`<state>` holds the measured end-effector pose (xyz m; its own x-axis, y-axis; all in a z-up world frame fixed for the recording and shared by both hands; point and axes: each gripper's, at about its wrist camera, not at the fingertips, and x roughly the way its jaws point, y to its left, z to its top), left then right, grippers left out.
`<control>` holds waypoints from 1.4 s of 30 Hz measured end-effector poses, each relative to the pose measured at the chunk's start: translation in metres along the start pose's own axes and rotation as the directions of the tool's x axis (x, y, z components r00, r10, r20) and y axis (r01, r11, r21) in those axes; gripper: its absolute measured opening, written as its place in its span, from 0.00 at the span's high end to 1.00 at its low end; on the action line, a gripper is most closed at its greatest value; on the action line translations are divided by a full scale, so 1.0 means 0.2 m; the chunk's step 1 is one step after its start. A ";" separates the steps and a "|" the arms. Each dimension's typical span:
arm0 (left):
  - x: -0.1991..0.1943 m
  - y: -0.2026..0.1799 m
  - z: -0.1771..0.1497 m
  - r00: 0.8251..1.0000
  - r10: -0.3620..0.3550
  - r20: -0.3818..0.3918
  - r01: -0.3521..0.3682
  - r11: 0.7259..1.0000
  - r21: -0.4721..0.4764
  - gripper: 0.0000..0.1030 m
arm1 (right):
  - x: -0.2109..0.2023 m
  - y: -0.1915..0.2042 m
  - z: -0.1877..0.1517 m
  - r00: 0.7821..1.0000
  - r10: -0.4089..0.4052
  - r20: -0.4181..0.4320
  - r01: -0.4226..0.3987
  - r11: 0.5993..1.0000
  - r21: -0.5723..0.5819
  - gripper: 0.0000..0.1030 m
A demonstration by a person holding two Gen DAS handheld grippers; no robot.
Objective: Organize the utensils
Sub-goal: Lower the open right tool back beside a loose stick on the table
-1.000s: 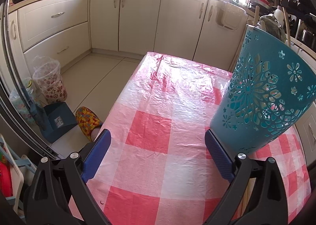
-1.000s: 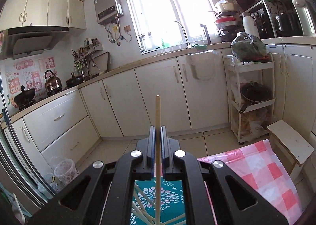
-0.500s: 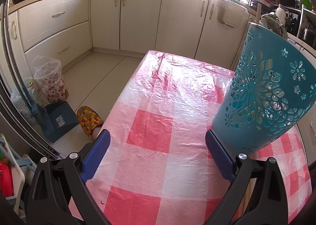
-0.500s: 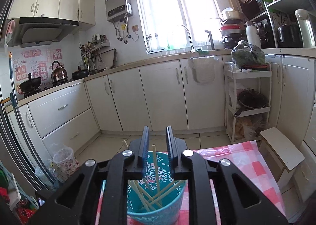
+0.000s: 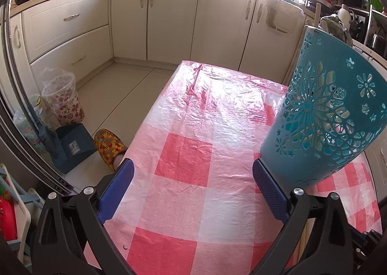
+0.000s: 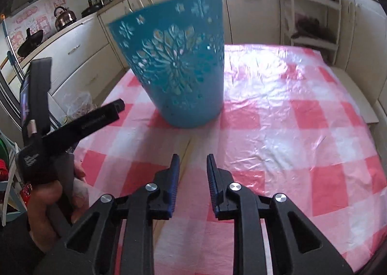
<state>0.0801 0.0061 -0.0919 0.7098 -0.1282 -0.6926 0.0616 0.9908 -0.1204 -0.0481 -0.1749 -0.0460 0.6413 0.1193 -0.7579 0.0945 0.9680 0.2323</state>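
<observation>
On the pink checked table [image 6: 302, 115] stands a teal cut-out utensil basket [image 6: 179, 69] with chopsticks [image 5: 316, 15] poking above its rim — ahead of the right tongs [image 6: 193, 166] and slightly to their left, well apart from them. A pale stick [image 6: 185, 154] lies on the cloth just under the right tongs, which point steeply down, jaws narrowly apart and empty. Left tongs [image 5: 193, 185] also tilt downward, spread wide and holding nothing; the basket sits just beyond their right finger [image 5: 268, 190].

No lettering can be read. Print on the left gripper's arm [image 6: 96, 121] is blurred. Characters on the wall posters [image 6: 36, 21] are too small.
</observation>
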 end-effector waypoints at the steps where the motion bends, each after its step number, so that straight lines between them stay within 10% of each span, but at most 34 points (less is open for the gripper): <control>1: 0.00 0.00 0.00 1.000 0.000 -0.001 0.000 1.000 0.000 0.08 | 0.04 -0.01 0.01 1.000 -0.001 -0.015 0.001 1.000 0.014 0.79; 16: 0.00 0.00 0.00 1.000 -0.004 -0.002 0.004 1.000 -0.004 0.08 | 0.17 0.04 -0.01 0.996 -0.055 -0.063 0.051 0.997 -0.062 0.82; 30: -0.05 -0.04 -0.02 0.997 -0.080 0.015 0.079 0.996 0.051 0.08 | 0.08 0.05 -0.10 0.989 -0.094 -0.115 0.043 0.922 -0.385 0.87; 35: -0.13 -0.28 -0.13 0.980 -0.175 -0.094 0.192 0.958 0.211 0.08 | 0.03 -0.17 -0.09 0.991 -0.050 -0.122 0.019 0.970 -0.244 0.87; 42: -0.11 -0.54 -0.26 0.982 -0.090 -0.167 0.150 0.909 0.389 0.27 | -0.01 -0.28 -0.13 0.996 0.055 -0.070 -0.062 0.994 -0.096 0.87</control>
<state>0.0205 -0.0994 -0.1005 0.5741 -0.2225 -0.7880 0.4355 0.8980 0.0637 -0.0737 -0.2246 -0.0738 0.5903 0.1876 -0.7851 -0.0184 0.9755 0.2193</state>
